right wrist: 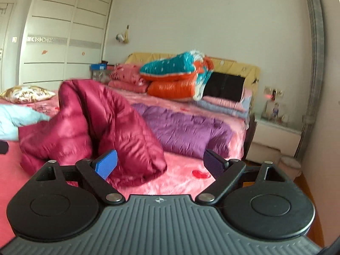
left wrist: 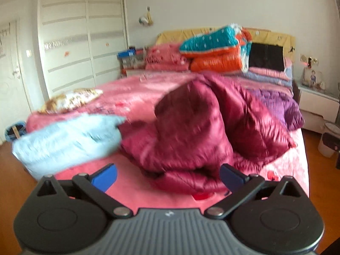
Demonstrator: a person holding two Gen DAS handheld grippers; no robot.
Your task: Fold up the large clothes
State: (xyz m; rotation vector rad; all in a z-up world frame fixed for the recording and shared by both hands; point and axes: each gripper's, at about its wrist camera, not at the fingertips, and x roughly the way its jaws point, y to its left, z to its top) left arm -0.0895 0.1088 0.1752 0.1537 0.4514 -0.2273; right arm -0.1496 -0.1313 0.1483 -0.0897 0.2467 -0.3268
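Plainly, with the left gripper [left wrist: 167, 177] and right gripper [right wrist: 160, 164] both spread wide and empty, the slippery heaped maroon jacket [left wrist: 201, 131] could slide off the bed [left wrist: 131, 193] edge if grabbed carelessly

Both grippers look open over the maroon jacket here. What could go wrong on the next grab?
1. The maroon down jacket lies heaped and puffy, so the open left gripper may pinch several layers.
2. The light blue garment seems to touch the jacket and could get dragged along.
3. The right gripper is also open beside the purple jacket, and might snag it.
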